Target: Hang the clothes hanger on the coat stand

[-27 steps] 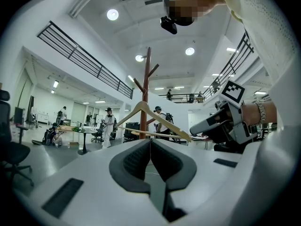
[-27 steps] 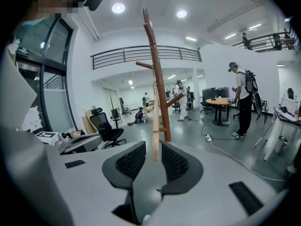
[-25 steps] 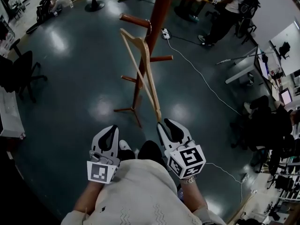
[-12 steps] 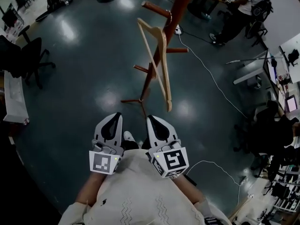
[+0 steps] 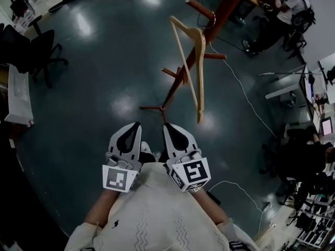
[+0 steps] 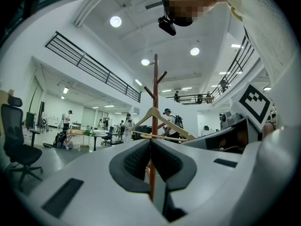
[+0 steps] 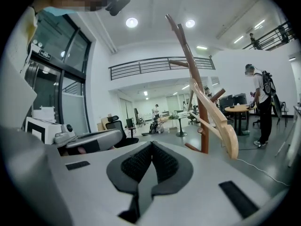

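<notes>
The left hand-held gripper (image 5: 131, 132) and the right hand-held gripper (image 5: 172, 132) have their jaws pressed together on nothing. Both are low, near the person's body, probably because the work is finished. Ahead stands the wooden coat stand (image 5: 222, 14). The clothes hanger (image 5: 199, 77) hangs from its upper peg (image 5: 199, 7), well apart from both grippers.

- You hold two tools: the left tool (image 5: 133, 128) and the right tool (image 5: 170, 129).
- One wooden clothes hanger (image 5: 199, 61).
- One coat stand (image 5: 209, 33).
- One white cable (image 5: 246, 95) on the floor.
- Two dark office chairs (image 5: 46, 46) to your left.
- One person (image 5: 290, 12) stands beyond the stand; farther figures are too small to count.
</notes>
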